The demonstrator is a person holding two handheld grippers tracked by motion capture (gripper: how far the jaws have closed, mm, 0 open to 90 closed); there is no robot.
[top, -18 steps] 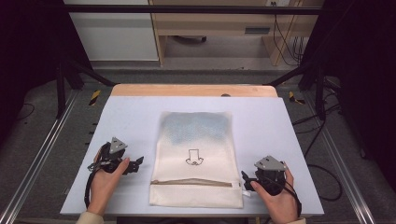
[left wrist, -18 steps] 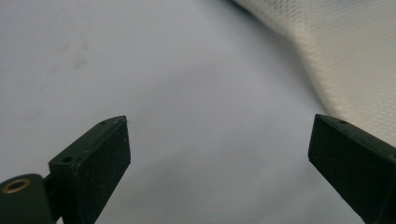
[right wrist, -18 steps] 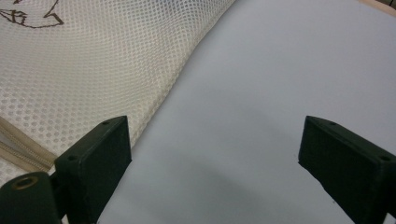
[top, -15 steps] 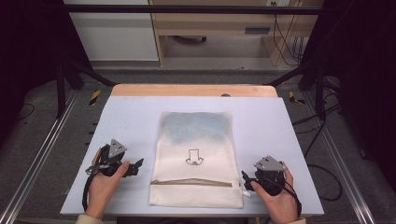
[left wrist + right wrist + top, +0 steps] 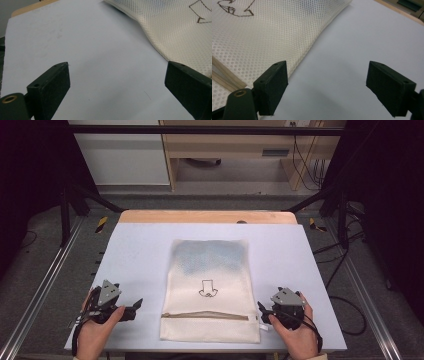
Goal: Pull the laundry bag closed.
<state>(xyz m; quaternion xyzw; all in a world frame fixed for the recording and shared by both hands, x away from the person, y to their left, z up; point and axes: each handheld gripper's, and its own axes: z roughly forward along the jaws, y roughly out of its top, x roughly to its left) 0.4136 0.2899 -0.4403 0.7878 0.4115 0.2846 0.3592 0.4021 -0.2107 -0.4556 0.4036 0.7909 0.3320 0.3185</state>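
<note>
While the cream mesh laundry bag with a zip point(image 5: 210, 290) lies flat at the centre of the pale blue table point(image 5: 140, 250), the left gripper point(image 5: 134, 307) rests at the lower left and the right gripper point(image 5: 262, 310) at the lower right beside the zip end, both spread wide, grasping nothing.

My left gripper point(image 5: 134, 307) and right gripper point(image 5: 262, 310) rest low, jaws spread wide with nothing between, each pointing inward toward the other.
</note>
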